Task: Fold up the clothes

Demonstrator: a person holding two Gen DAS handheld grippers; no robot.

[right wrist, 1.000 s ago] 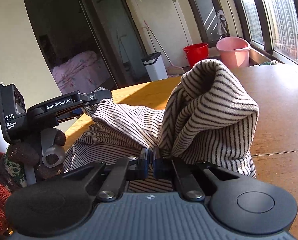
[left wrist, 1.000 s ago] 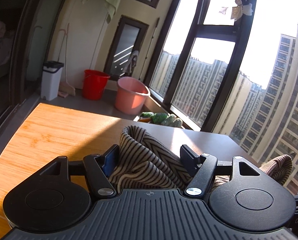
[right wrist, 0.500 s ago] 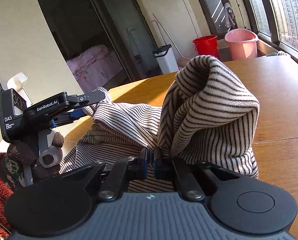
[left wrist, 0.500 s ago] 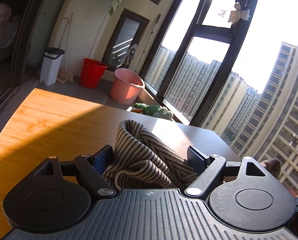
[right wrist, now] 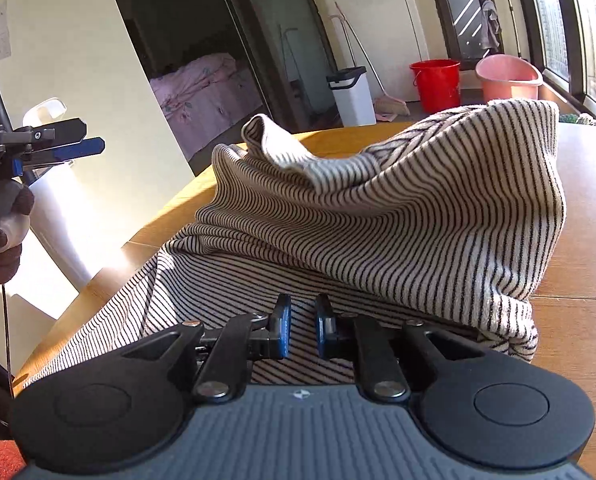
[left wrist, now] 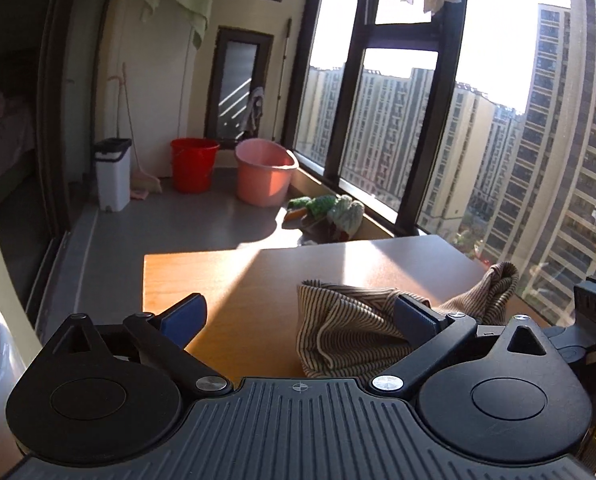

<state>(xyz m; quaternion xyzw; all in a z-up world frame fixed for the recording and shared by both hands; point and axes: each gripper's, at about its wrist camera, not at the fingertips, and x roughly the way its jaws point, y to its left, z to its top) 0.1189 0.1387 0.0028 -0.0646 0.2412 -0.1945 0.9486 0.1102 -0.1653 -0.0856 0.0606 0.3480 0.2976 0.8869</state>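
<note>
A black-and-cream striped garment lies bunched on the wooden table, one fold heaped over the flat part. My right gripper sits low at its near edge. Its jaws are opening, a narrow gap shows striped cloth lying beneath, and the pads press on nothing. My left gripper is raised above the table with its jaws opening wide. The garment rests lower down by its right finger, not gripped. In the right wrist view the left gripper hangs at the far left in a gloved hand.
Beyond the table's far edge stand a white bin, a red bucket and a pink tub on the grey floor. Tall windows run along the right. A white object stands by the table's left side.
The left gripper opened wide, let go of the garment and rose back from it. The right gripper's pads parted slightly, and the tall fold slumped lower and spread out.
</note>
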